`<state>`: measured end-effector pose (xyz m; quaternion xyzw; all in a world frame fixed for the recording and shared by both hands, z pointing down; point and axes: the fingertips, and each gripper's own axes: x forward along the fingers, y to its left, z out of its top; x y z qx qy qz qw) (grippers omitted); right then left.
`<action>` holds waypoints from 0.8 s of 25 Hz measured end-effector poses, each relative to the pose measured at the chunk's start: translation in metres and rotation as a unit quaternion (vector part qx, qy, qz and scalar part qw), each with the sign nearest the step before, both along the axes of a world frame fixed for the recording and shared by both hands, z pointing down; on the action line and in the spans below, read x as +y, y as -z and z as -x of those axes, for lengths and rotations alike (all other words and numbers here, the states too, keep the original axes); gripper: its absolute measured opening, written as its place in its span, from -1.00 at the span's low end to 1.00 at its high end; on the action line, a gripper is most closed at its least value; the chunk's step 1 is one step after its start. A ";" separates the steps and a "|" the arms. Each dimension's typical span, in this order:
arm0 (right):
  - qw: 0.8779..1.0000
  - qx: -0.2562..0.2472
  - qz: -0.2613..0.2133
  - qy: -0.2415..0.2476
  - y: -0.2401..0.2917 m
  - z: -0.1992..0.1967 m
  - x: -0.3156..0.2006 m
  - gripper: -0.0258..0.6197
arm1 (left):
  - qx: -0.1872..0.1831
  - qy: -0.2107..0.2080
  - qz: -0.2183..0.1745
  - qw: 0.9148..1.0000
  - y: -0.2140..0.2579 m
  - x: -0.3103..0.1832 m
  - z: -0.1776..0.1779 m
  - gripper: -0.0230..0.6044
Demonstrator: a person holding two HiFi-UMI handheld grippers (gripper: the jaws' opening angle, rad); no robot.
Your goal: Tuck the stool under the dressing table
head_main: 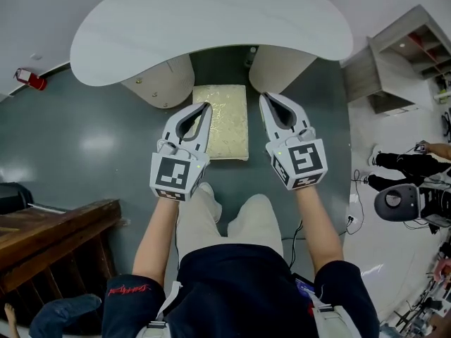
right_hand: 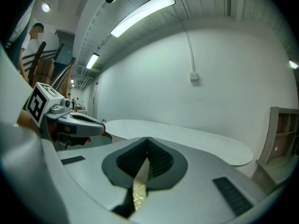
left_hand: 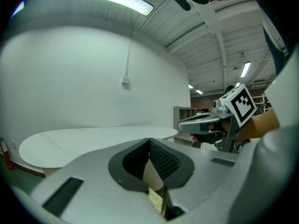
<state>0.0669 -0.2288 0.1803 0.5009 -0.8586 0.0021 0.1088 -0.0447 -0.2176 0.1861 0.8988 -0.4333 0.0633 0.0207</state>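
Observation:
The stool point(head_main: 222, 122) has a pale beige rectangular cushion and stands on the grey floor in front of the white kidney-shaped dressing table point(head_main: 211, 23), its far end between the two cream pedestals point(head_main: 163, 82). My left gripper point(head_main: 206, 106) hovers over the stool's left edge and my right gripper point(head_main: 263, 97) over its right edge. Both are shut with nothing between the jaws. In the left gripper view the closed left gripper point(left_hand: 149, 140) points at the tabletop point(left_hand: 93, 141), and a sliver of stool point(left_hand: 155, 200) shows below. In the right gripper view the right gripper point(right_hand: 147, 139) is likewise closed.
The person's legs stand just behind the stool. A dark wooden piece of furniture point(head_main: 49, 238) is at the lower left, and a red extinguisher point(head_main: 32, 79) lies by the far left wall. A grey shelf unit point(head_main: 402, 62), a seated person point(head_main: 402, 167) and a floor cable point(head_main: 350, 220) are on the right.

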 end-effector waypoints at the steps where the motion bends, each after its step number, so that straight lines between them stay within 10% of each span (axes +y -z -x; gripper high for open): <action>1: 1.000 0.001 -0.001 0.001 -0.008 0.000 -0.001 -0.87 | 0.001 0.003 -0.001 1.000 -0.008 -0.001 0.001 -0.87; 20: 0.999 -0.010 -0.032 0.012 -0.153 -0.008 -0.025 -0.87 | -0.001 0.022 -0.029 0.999 -0.146 -0.020 0.005 -0.88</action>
